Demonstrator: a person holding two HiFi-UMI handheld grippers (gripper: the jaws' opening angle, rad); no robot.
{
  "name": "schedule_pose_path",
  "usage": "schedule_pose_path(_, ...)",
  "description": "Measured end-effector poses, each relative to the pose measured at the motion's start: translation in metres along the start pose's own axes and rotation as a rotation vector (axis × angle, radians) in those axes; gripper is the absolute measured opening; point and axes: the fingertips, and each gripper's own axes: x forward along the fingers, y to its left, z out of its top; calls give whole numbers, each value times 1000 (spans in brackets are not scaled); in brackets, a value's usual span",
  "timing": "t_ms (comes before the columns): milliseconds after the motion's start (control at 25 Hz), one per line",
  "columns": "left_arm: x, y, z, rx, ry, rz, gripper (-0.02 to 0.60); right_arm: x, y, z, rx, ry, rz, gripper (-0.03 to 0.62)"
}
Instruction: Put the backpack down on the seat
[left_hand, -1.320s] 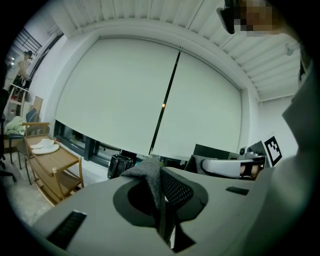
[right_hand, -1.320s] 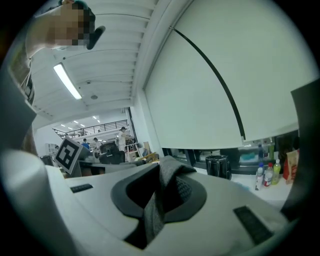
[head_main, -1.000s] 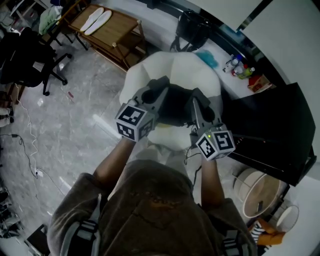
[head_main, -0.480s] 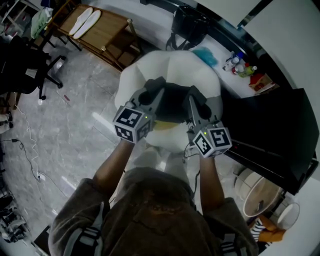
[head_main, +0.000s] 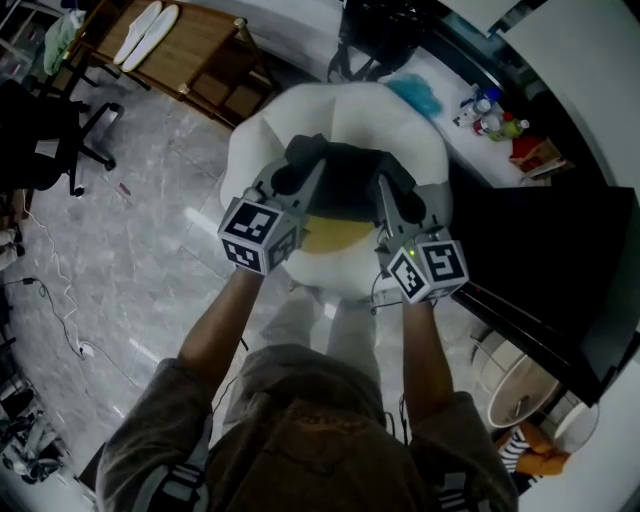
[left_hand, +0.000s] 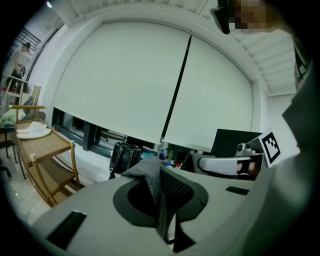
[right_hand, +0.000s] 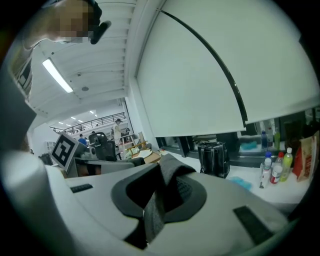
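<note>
Two claws, one backpack (head_main: 345, 180), one seat (head_main: 385, 115): both claws are gripping!
The left claw (left_hand: 162, 202) is squeezed narrow on a grey strap (left_hand: 150, 175), and the right claw (right_hand: 152, 202) pinches a second strap (right_hand: 167, 172) just as tight. The dark backpack hangs between them over the white seat, contact unclear, with grey marble floor (head_main: 130, 250) all around.

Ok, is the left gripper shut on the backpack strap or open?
Shut on it: in its own view the left gripper has its jaws together, the grey backpack strap pinched between them.
</note>
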Motion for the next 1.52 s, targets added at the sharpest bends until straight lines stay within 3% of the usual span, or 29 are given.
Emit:
schedule_pose_path(480, 44, 25, -38, -16, 45, 15, 28, 35, -41, -41, 26, 32, -26, 34)
schedule_pose_path(1040, 69, 36, -48, 24, 19, 14, 29, 60, -61, -46, 62, -11, -63, 34)
schedule_pose_path(1520, 88, 40, -85, 23, 41, 18, 31, 74, -71, -89, 64, 14, -96, 35)
